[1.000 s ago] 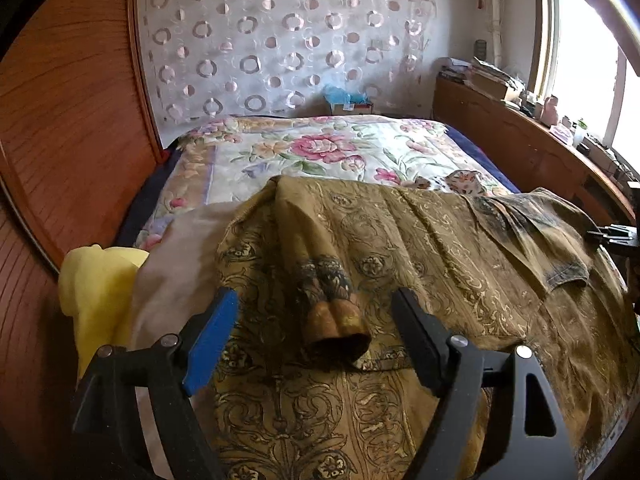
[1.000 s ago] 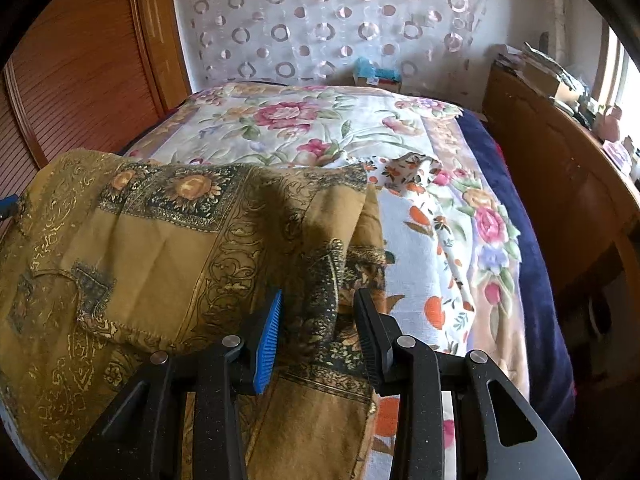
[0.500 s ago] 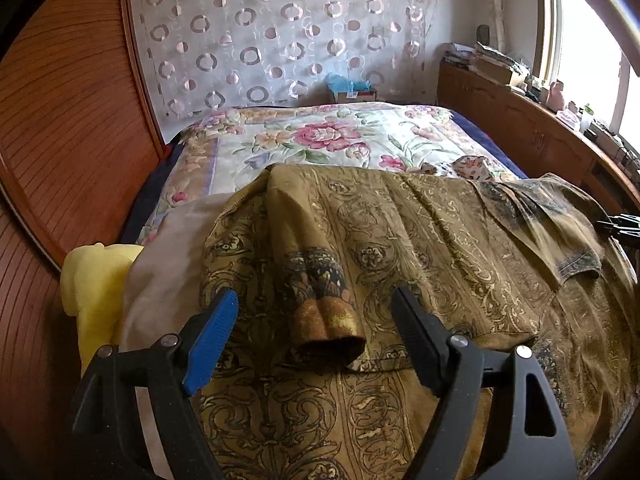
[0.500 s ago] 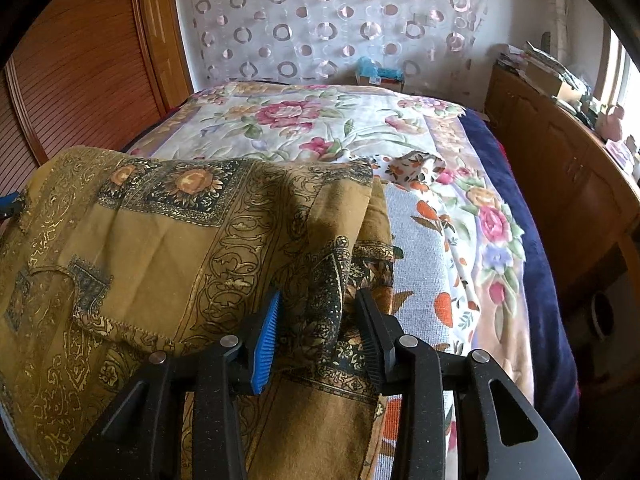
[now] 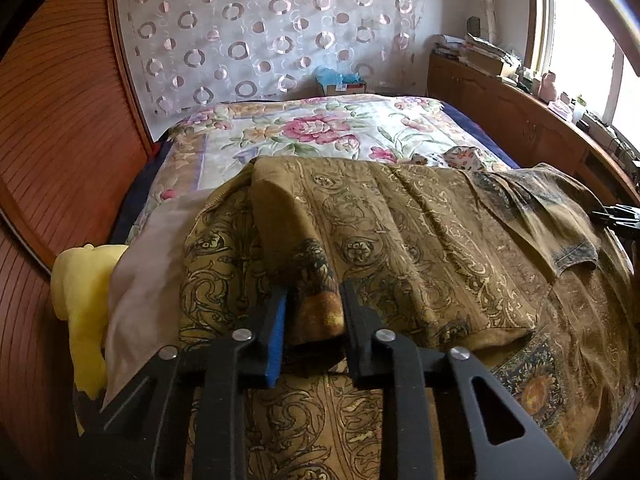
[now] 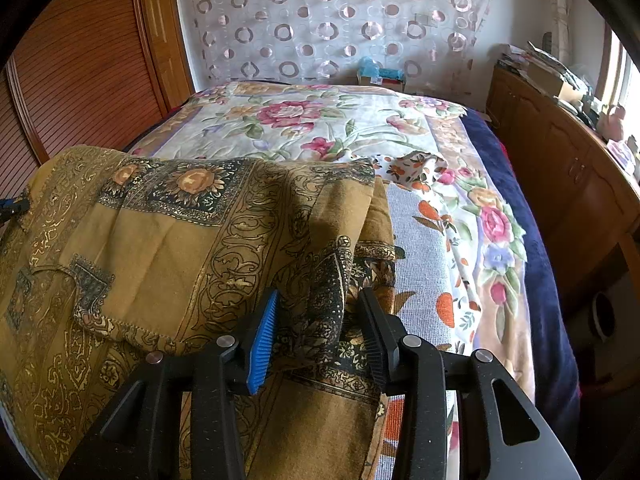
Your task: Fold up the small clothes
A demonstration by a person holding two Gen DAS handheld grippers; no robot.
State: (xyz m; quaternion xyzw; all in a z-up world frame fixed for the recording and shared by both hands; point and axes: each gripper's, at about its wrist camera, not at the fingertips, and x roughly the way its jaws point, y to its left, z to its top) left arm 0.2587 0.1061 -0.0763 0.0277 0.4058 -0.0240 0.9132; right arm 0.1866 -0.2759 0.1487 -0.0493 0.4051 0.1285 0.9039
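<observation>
An olive-gold patterned garment (image 5: 400, 240) lies spread across the near end of the bed. Its left sleeve is folded inward, and the sleeve cuff (image 5: 316, 312) sits between the jaws of my left gripper (image 5: 312, 292). Those jaws are closing and the pads press the cuff. In the right wrist view the same garment (image 6: 160, 240) has its other sleeve folded over. That sleeve's dark-bordered end (image 6: 320, 304) lies between the jaws of my right gripper (image 6: 318, 294). The jaws stand apart there, and a gap shows beside the right finger.
A floral bedspread (image 5: 320, 132) covers the bed. A yellow cloth (image 5: 76, 288) and a beige cloth (image 5: 148, 264) lie at the garment's left. A small floral garment (image 6: 420, 164) lies to the right. A wooden cabinet (image 6: 560, 168) runs along the right, and a wooden wardrobe (image 5: 60, 140) stands on the left.
My left gripper's jaws went from wide open to closed in on the sleeve cuff. The right gripper sank a little over its sleeve end.
</observation>
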